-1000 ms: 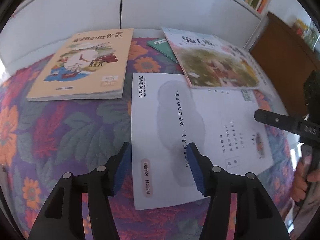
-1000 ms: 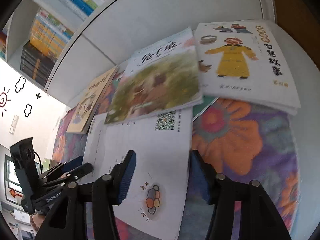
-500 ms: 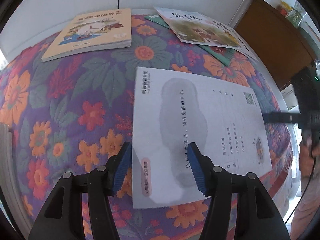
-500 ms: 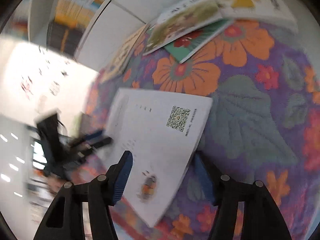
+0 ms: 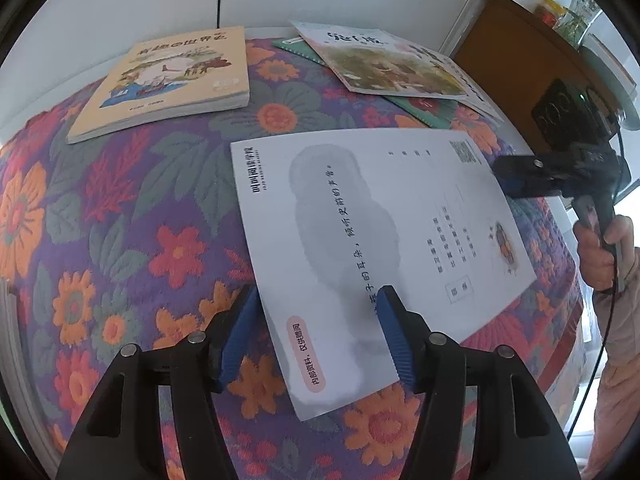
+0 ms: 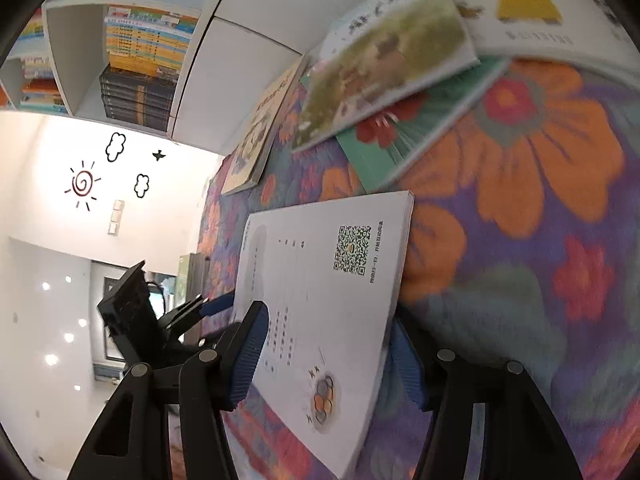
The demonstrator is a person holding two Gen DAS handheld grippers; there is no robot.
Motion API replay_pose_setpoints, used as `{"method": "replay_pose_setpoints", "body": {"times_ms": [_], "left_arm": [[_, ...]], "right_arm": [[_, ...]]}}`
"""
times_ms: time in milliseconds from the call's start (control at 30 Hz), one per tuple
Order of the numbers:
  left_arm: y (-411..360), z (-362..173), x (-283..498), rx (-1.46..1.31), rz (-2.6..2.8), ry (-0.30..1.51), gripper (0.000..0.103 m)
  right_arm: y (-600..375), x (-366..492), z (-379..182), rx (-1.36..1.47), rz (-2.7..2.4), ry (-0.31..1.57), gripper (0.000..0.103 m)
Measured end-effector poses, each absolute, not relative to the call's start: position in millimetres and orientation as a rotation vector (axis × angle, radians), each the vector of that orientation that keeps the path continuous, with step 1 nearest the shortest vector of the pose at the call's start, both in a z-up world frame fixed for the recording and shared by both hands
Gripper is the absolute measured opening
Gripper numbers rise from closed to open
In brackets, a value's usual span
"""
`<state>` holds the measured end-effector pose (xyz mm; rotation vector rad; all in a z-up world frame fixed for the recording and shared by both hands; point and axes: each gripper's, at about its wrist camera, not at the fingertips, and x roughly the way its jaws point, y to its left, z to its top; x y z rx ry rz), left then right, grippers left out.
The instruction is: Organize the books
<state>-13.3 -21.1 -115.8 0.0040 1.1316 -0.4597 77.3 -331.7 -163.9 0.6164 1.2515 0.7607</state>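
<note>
A white book (image 5: 380, 240) lies flat on the floral cloth (image 5: 120, 220), close to the table's near edge. My left gripper (image 5: 318, 296) straddles its near corner with jaws opening: one pad is beside the book's edge, the other over its cover. At the opposite end my right gripper (image 6: 328, 318) has the white book (image 6: 320, 300) between closing jaws, and I see neither pad pressing on it. The right gripper (image 5: 500, 176) also shows in the left wrist view, at the book's edge. The left gripper (image 6: 212, 304) appears in the right wrist view.
Farther back lie a tan book (image 5: 172, 76), a green picture book (image 5: 384, 64) over a teal book (image 5: 424, 108), and a yellow-figure book (image 6: 528, 4). A bookshelf (image 6: 140, 60) stands behind. A brown cabinet (image 5: 520, 60) is at the right. A person's hand (image 5: 600, 248) holds the right gripper.
The white book has slid out from beside the other books toward the table's near edge, with both grippers moving along with it. The right gripper has tipped and come lower.
</note>
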Motion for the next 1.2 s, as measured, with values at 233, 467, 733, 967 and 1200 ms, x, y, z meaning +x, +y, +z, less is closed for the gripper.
{"method": "replay_pose_setpoints", "body": {"times_ms": [233, 467, 733, 967, 1200], "left_arm": [[-25, -115, -13, 0.017, -0.427, 1.127, 0.058], [-27, -83, 17, -0.204, -0.527, 1.054, 0.058], [-31, -53, 10, -0.111, -0.409, 0.97, 0.058], [65, -99, -52, -0.207, -0.224, 1.119, 0.058], [122, -94, -90, -0.139, -0.07, 1.087, 0.058]], "right_arm": [[-340, 78, -157, 0.553, 0.623, 1.179, 0.019], [-335, 39, -41, 0.343, 0.695, 0.901, 0.019], [-258, -63, 62, -0.119, 0.804, 0.615, 0.017], [-137, -125, -32, -0.303, 0.97, 0.799, 0.021], [-86, -173, -89, -0.373, 1.061, 0.88, 0.018]]}}
